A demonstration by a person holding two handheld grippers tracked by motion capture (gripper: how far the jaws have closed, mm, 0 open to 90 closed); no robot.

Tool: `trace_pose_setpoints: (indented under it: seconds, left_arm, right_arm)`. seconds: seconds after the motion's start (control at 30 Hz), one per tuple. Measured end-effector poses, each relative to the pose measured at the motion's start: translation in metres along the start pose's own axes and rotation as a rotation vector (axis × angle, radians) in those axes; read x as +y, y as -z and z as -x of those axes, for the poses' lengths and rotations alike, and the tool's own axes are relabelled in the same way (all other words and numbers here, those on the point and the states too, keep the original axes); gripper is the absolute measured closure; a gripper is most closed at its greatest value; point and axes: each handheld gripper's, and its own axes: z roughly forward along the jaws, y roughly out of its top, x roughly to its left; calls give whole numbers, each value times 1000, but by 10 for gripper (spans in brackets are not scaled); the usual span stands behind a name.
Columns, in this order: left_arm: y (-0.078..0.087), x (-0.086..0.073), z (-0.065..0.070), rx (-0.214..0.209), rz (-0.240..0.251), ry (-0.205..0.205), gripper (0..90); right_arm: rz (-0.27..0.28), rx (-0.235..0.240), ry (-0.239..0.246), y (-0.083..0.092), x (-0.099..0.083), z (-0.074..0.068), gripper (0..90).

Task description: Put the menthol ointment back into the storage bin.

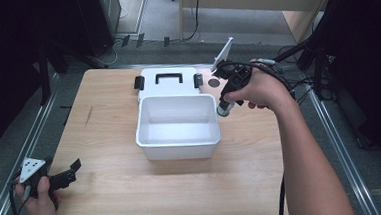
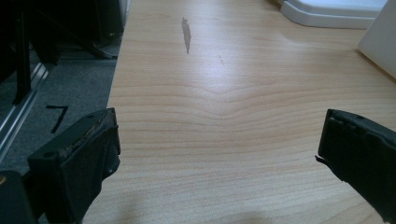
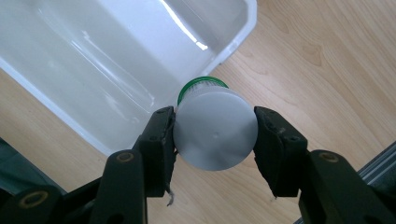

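Note:
A white open bin point(image 1: 178, 141) sits in the middle of the wooden table point(image 1: 113, 182), with its flat white lid point(image 1: 169, 79) and black handle lying just behind it. My right gripper point(image 1: 227, 104) hangs above the bin's right rim, shut on a small white jar with a green rim point(image 1: 223, 109). In the right gripper view the jar point(image 3: 215, 132) is pressed between both pads, its round white end facing the camera, over the bin's corner point(image 3: 233, 37). My left gripper point(image 1: 67, 174) rests open near the table's front left corner, with bare wood between its fingers point(image 2: 88, 156).
A dark round mark point(image 1: 213, 81) lies on the table right of the lid. A dark streak point(image 2: 186, 33) marks the wood ahead of the left gripper. Metal rails point(image 1: 25, 142) run along both table sides. Cables point(image 1: 276, 72) trail behind the right hand.

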Motion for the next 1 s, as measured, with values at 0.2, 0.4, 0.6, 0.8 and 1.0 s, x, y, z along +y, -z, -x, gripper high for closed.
trace_pose_setpoints:
  seconds: [0.2,0.4,0.6,0.8,1.0]
  left_arm:
    - [0,0,-1,-1,-3,-3,0]
    - [0,0,0,-2,-3,-3,0]
    - [0,0,0,-1,0,0,0]
    - [0,0,0,-2,-1,1,0]
    - [0,0,-1,-2,-3,-2,0]
  right_arm:
    - [0,10,18,-1,13,-8,520]
    - [-3,15,43,-5,24,-15,520]
    - [1,30,67,-11,32,-21,520]
    - [-11,30,102,-21,40,-28,520]
    - [3,24,189,-35,40,-34,520]
